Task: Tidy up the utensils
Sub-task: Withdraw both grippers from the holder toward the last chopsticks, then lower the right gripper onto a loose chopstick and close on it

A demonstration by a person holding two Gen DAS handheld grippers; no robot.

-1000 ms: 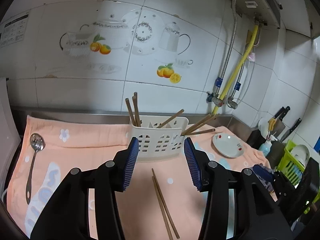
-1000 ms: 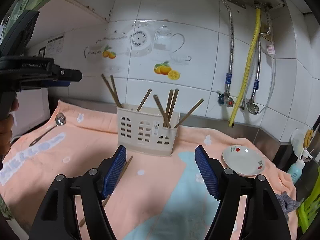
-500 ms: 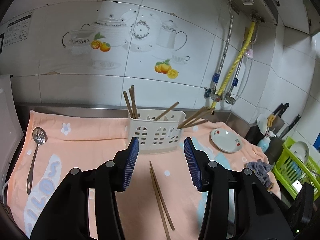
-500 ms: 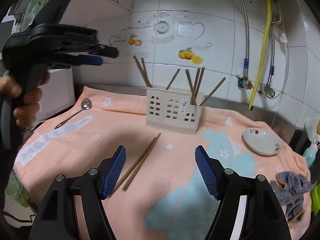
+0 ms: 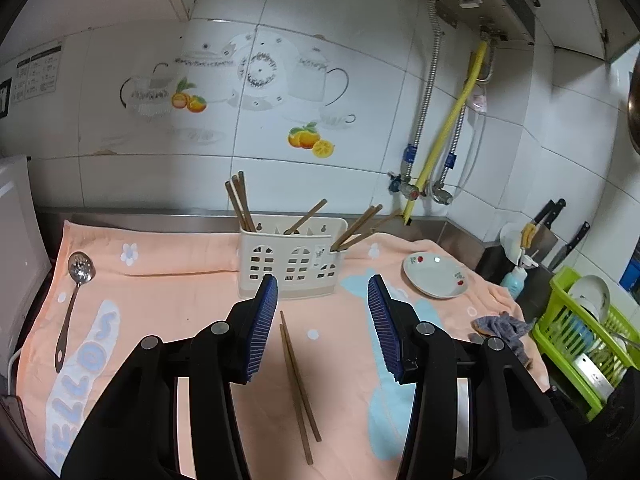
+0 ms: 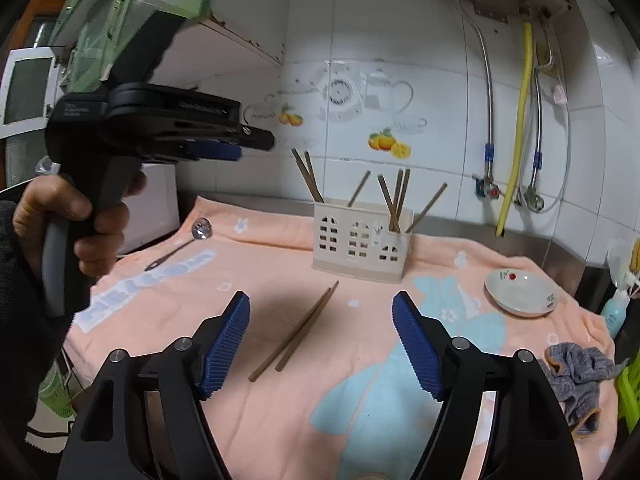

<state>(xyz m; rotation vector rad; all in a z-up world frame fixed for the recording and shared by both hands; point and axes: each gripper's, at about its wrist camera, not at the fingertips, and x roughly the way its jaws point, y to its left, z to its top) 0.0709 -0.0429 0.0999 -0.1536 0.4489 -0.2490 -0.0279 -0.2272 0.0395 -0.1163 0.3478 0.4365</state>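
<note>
The pair of chopsticks (image 5: 299, 384) lies side by side on the peach towel (image 5: 168, 280), just near of the white holder (image 5: 292, 258) that already has others. They look light, stiff and thin, likely to roll; pinch both mid-length. The left gripper (image 5: 322, 324) hangs released and empty; the right gripper (image 6: 320, 344) is opening, nothing between its pads.

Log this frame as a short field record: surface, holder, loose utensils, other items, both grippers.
surface: peach towel
holder: white caddy near the wall, chopsticks standing in it
loose utensils: chopstick pair lying flat before the caddy; slotted spoon at the towel's left edge
other items: small plate; grey rag
left gripper: open, nothing between jaws
right gripper: jaws opening, empty
</note>
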